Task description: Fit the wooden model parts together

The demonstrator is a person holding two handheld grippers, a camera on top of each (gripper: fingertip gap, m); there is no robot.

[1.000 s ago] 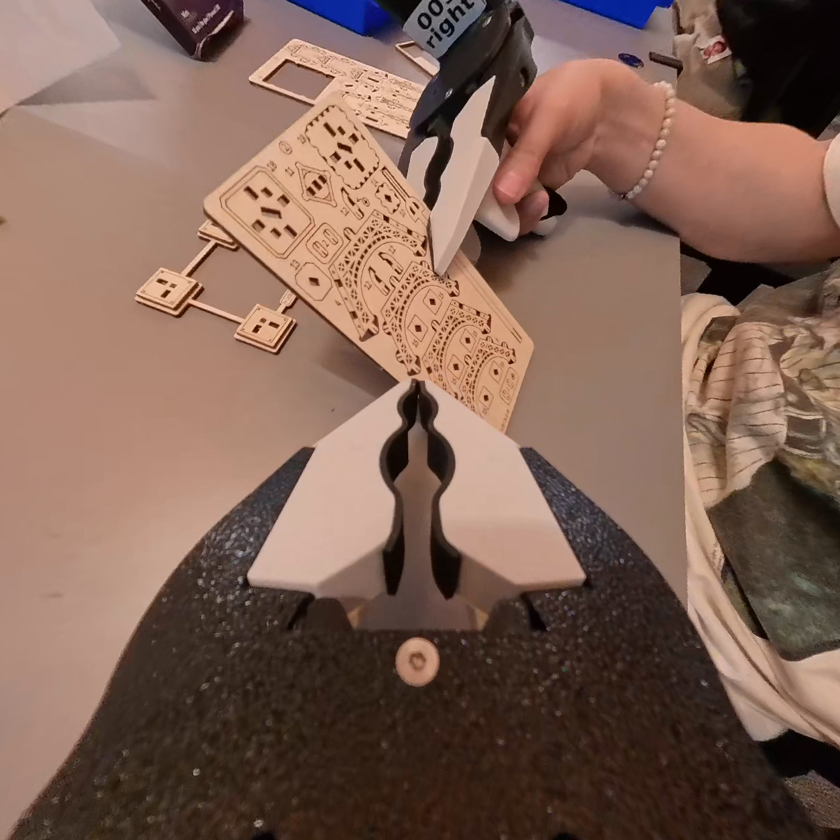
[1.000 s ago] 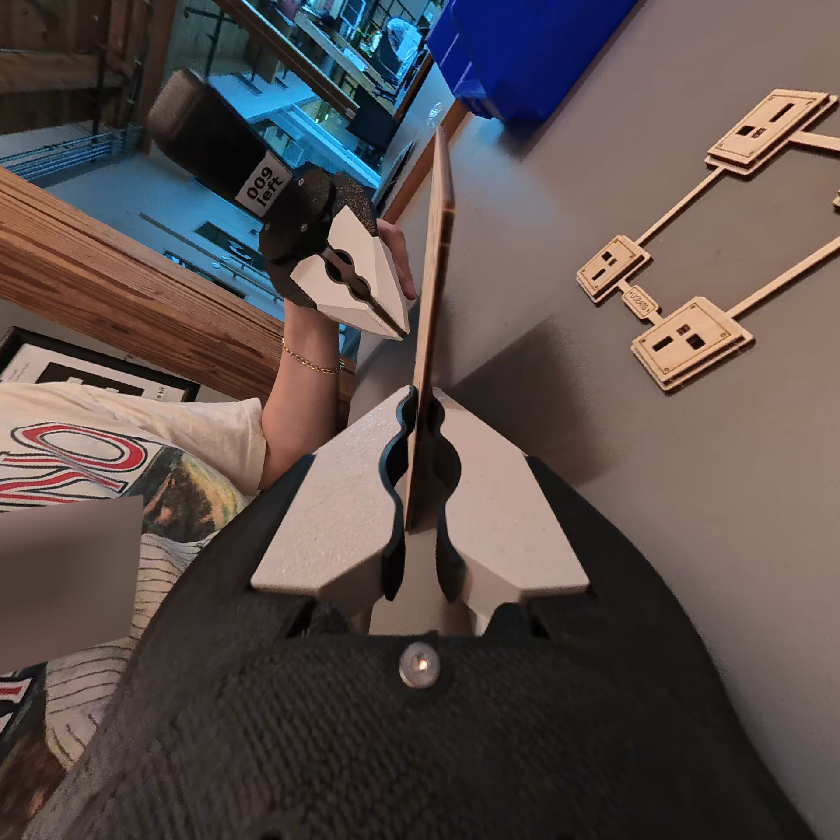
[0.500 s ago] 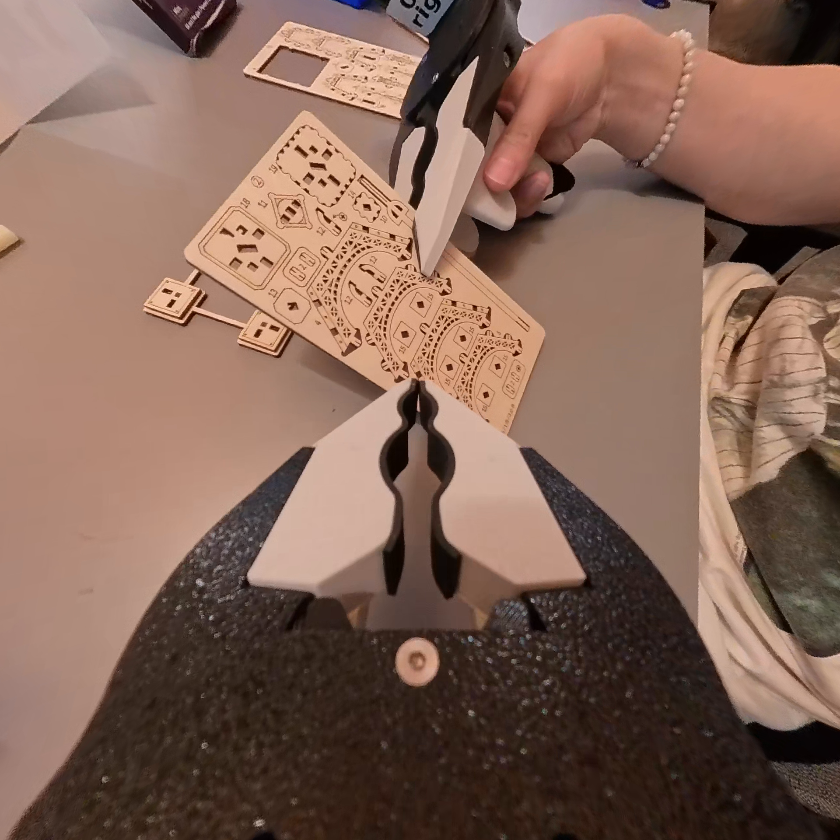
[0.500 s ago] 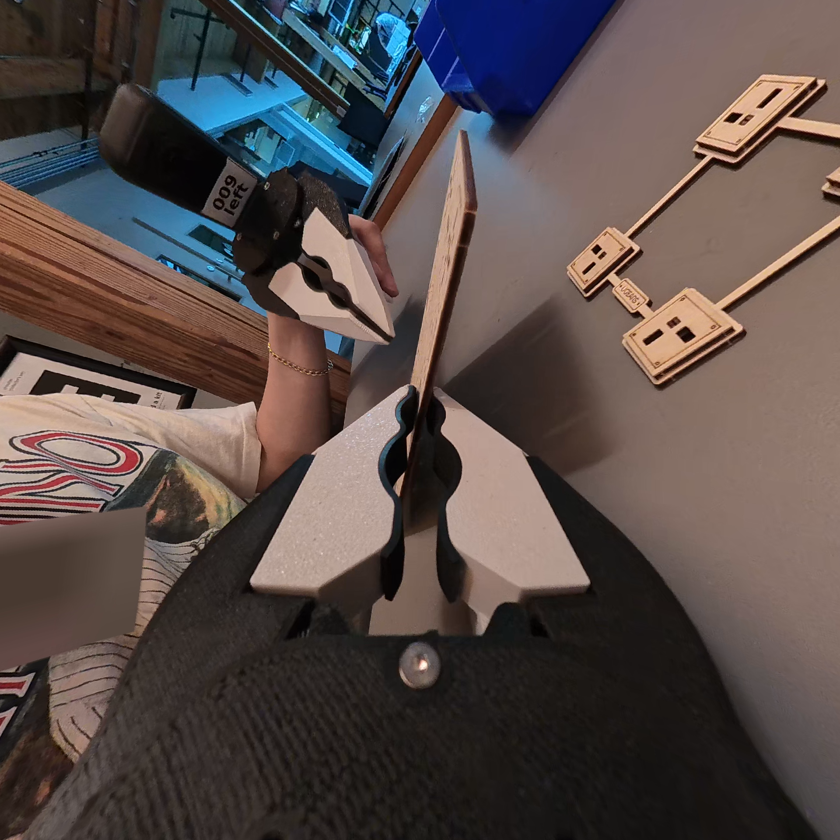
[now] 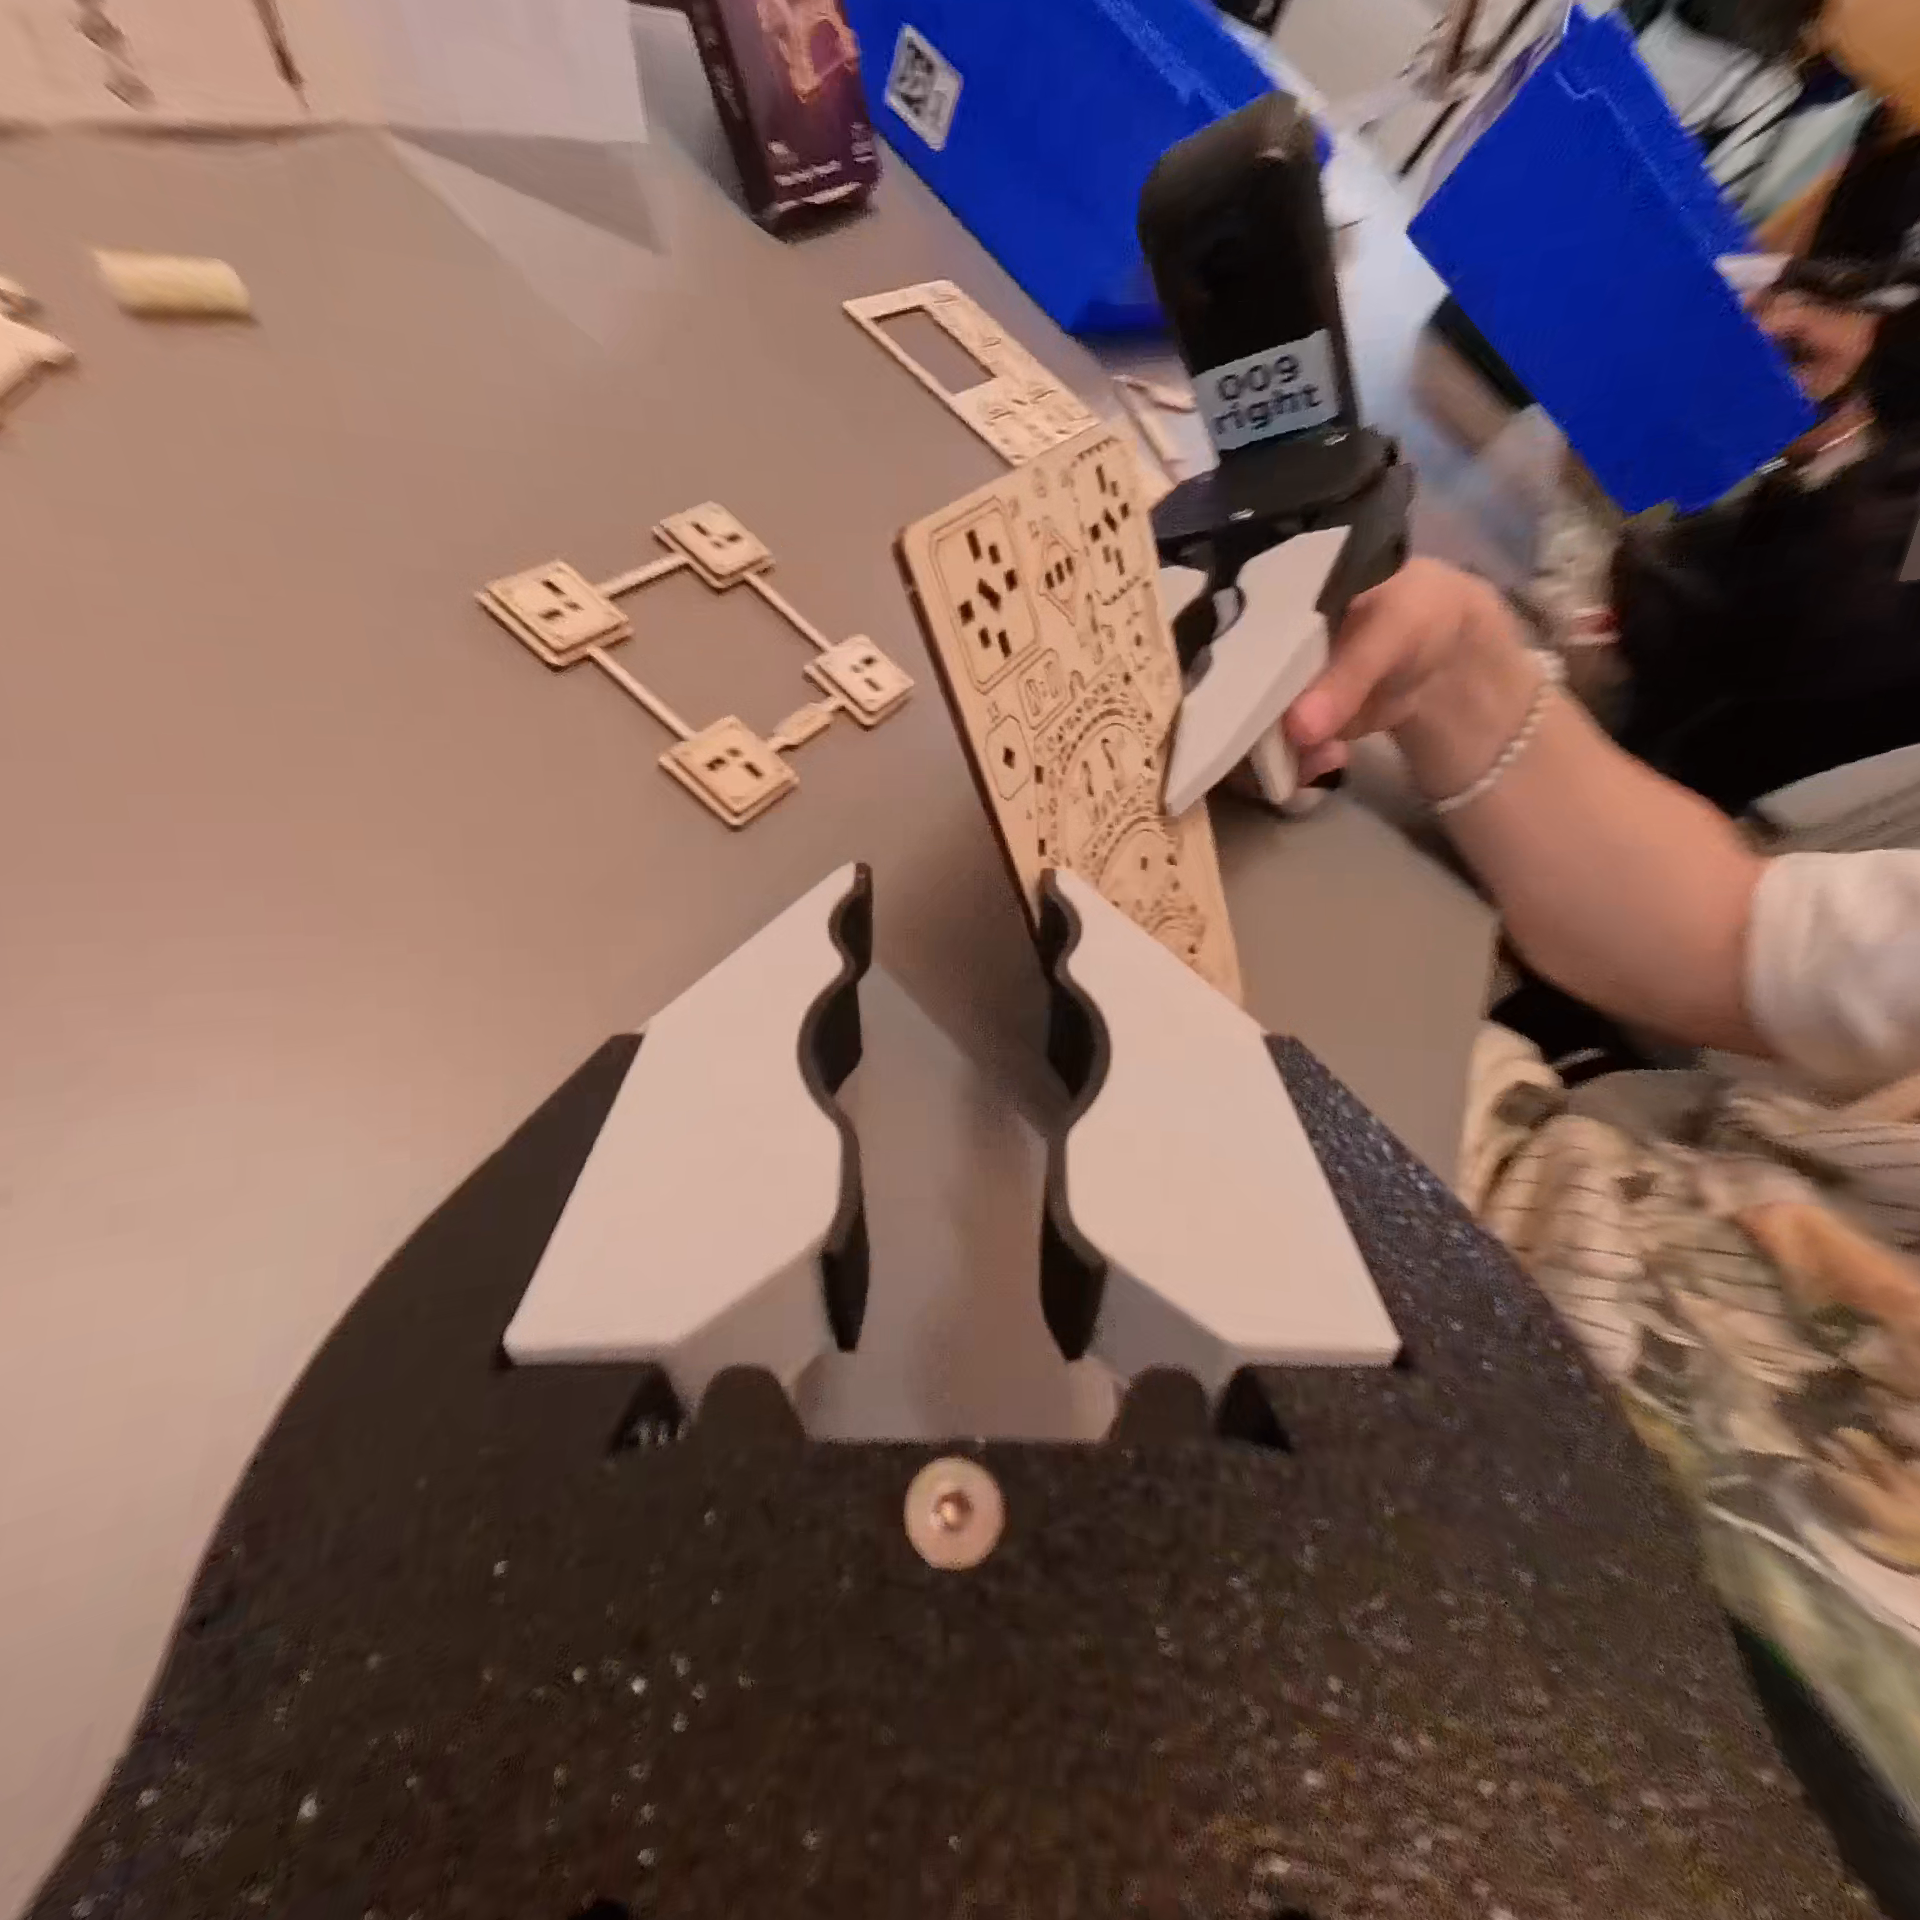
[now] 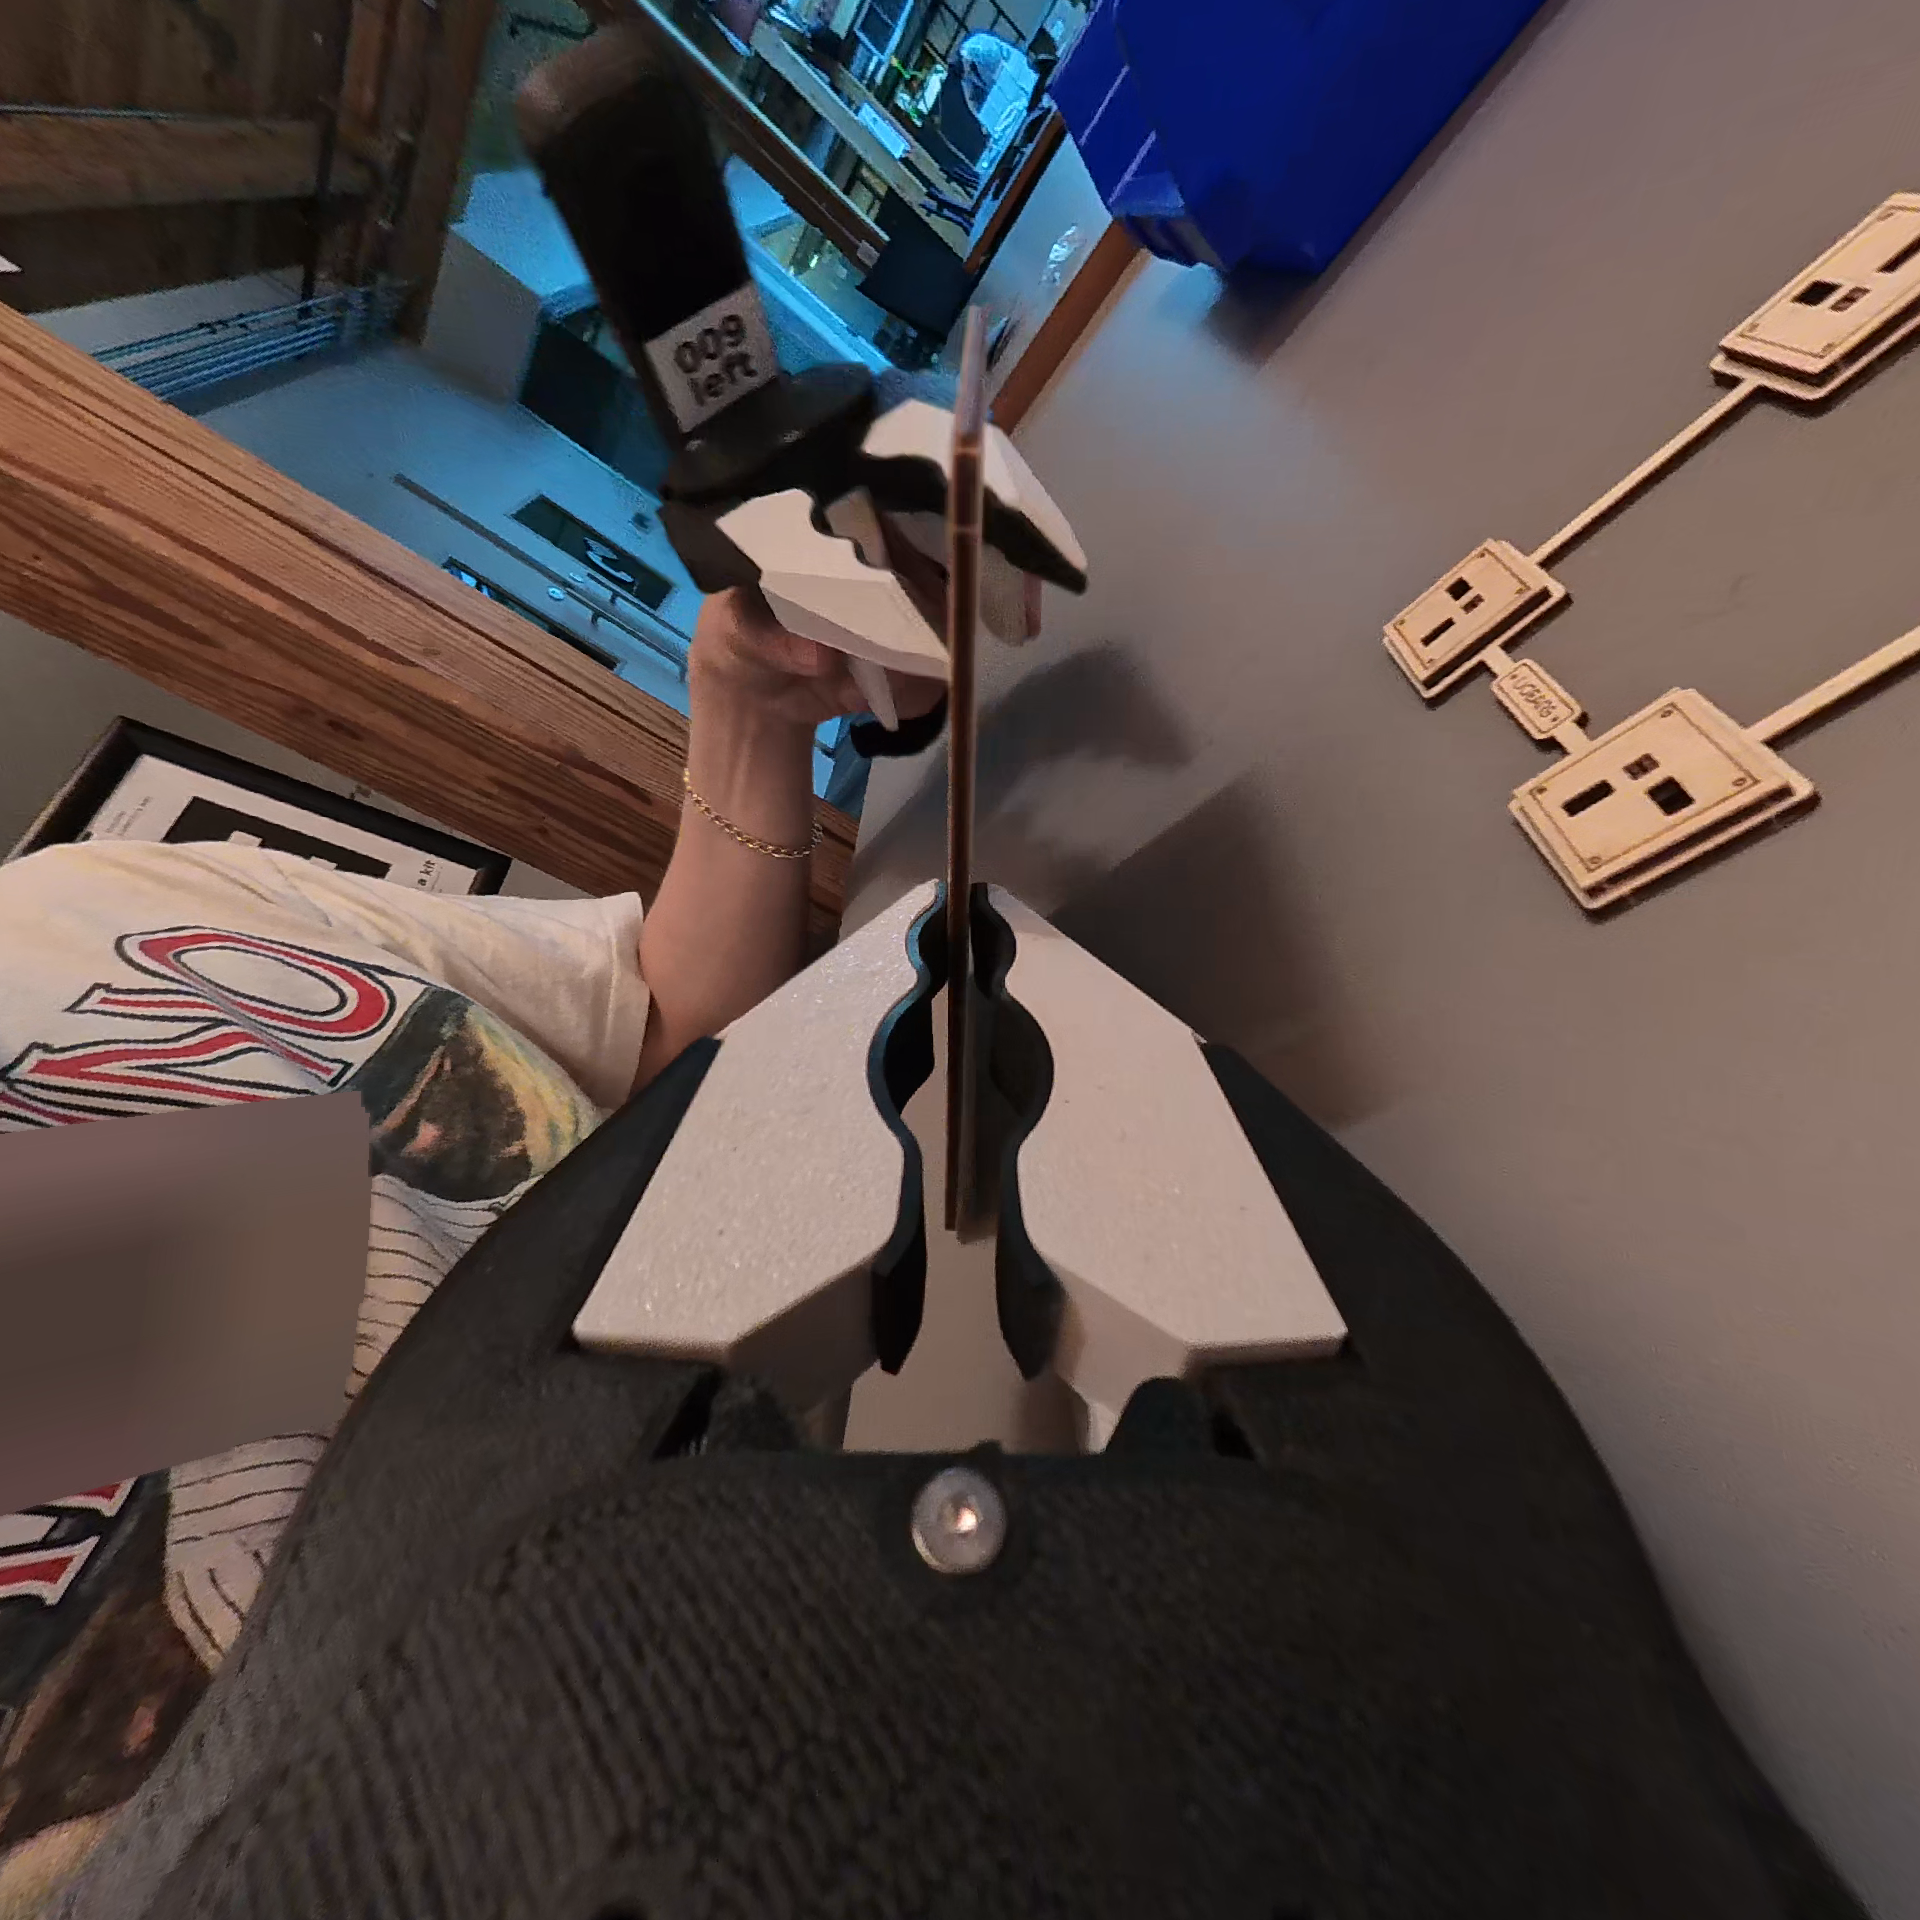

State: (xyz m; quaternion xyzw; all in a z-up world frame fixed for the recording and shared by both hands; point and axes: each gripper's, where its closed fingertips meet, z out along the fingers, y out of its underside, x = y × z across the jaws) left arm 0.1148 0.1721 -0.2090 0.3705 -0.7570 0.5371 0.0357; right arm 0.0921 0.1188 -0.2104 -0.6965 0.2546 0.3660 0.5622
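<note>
My right gripper (image 6: 961,920) is shut on a thin laser-cut wooden sheet (image 6: 964,790), seen edge-on here. In the left wrist view the sheet (image 5: 1070,686) stands nearly upright above the table, and the right gripper (image 5: 1184,800) pinches its right edge. My left gripper (image 5: 956,894) is open and empty; the sheet's lower end sits just behind its right fingertip (image 5: 1055,904). In the right wrist view the left gripper (image 6: 956,561) shows a finger on each side of the sheet. A fitted wooden frame of square pads joined by thin bars (image 5: 696,665) lies flat on the grey table (image 5: 312,831).
Another partly emptied wooden sheet (image 5: 966,353) lies farther back. Blue bins (image 5: 1049,135) and a dark purple box (image 5: 800,104) stand at the table's far side. Small pale pieces (image 5: 171,283) lie far left. The frame's pads (image 6: 1652,800) lie right of my right gripper. Some 7 centimetres of space lies between my two pairs of fingers.
My left gripper has opened and come up to the sheet's lower end. The right gripper has tipped the sheet from slanted to nearly upright.
</note>
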